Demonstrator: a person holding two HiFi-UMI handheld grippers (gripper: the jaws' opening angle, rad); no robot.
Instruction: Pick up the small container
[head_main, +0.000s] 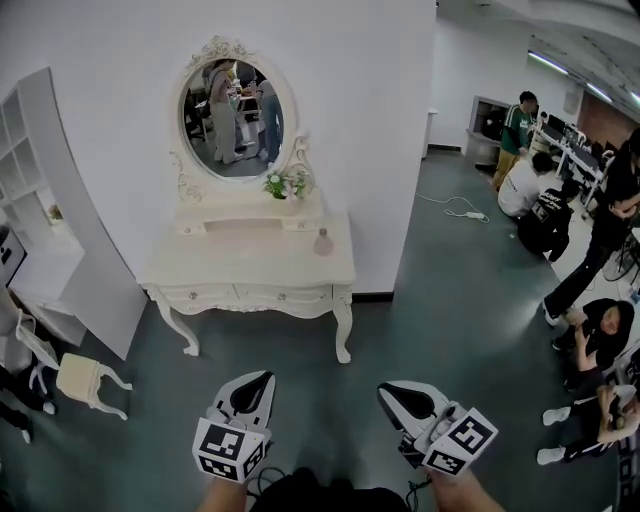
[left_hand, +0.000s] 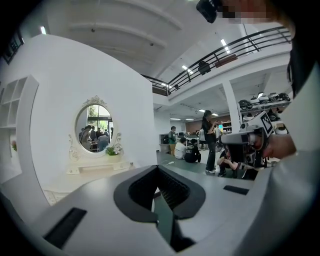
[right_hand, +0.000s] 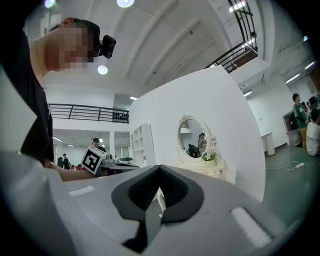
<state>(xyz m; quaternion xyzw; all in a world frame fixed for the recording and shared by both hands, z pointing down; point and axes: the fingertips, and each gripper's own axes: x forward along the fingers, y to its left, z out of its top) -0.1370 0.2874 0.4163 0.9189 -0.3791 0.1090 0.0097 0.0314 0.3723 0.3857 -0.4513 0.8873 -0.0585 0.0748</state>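
A small pink container (head_main: 323, 242) stands near the right end of the cream dressing table (head_main: 250, 272), which is against the white wall. An oval mirror (head_main: 233, 118) and a little pot of flowers (head_main: 285, 184) rise behind it. Both grippers hang low in the head view, well short of the table and above the floor. My left gripper (head_main: 261, 381) has its jaws together with nothing between them, and its own view shows the pads (left_hand: 172, 192) meeting. My right gripper (head_main: 386, 393) is shut and empty too, pointing toward the table (right_hand: 210, 170).
A white shelf unit (head_main: 45, 190) leans at the left, with a small cream chair (head_main: 80, 378) in front of it. Several people sit and stand at the right (head_main: 590, 335). A power strip and cable (head_main: 470, 213) lie on the grey-green floor.
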